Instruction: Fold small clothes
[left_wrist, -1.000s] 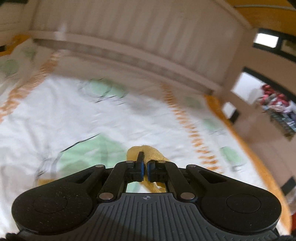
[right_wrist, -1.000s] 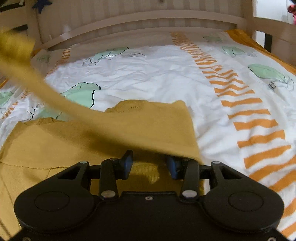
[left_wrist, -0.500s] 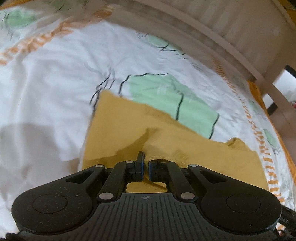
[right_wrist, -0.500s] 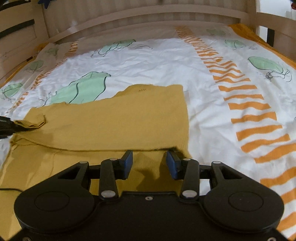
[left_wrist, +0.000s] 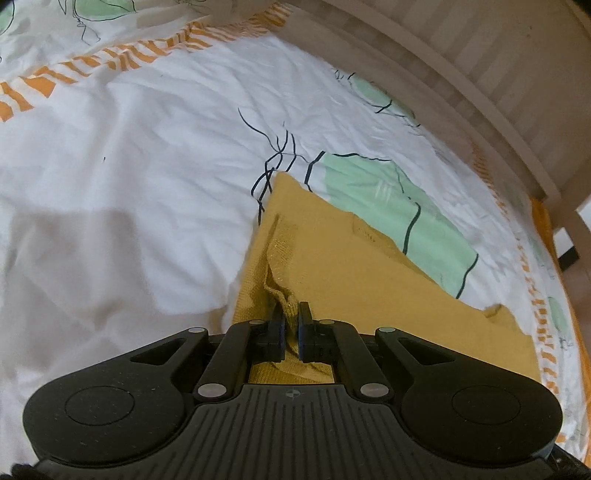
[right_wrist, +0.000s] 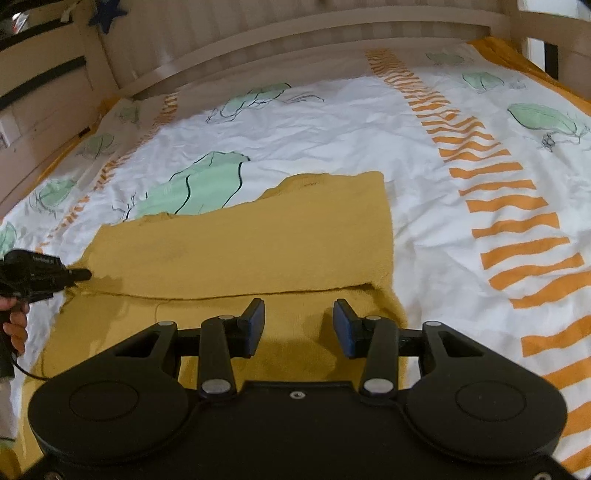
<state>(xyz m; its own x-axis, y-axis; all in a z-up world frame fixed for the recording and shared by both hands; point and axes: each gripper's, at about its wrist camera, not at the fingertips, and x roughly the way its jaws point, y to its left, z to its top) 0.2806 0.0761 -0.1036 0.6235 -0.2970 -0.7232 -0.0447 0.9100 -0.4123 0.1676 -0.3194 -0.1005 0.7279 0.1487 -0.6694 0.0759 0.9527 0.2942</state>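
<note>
L gripper (left_wrist: 290, 320) jaws nearly closed, pinching a bunched bit of the mustard knit garment (left_wrist: 354, 273) at its left edge (a ribbed fold sticks up between the fingers). R gripper (right_wrist: 298, 320) jaws wide apart, holding nothing, hovering just over the garment's near layer. Garment lies flat on the bedsheet (right_wrist: 332, 125), w/ an upper layer folded over the lower one, fold edge running across just beyond the R fingers. Sheet is white w/ green leaf prints & orange stripes (right_wrist: 513, 206). Far side: beige wooden bed rail (right_wrist: 295, 40).
</note>
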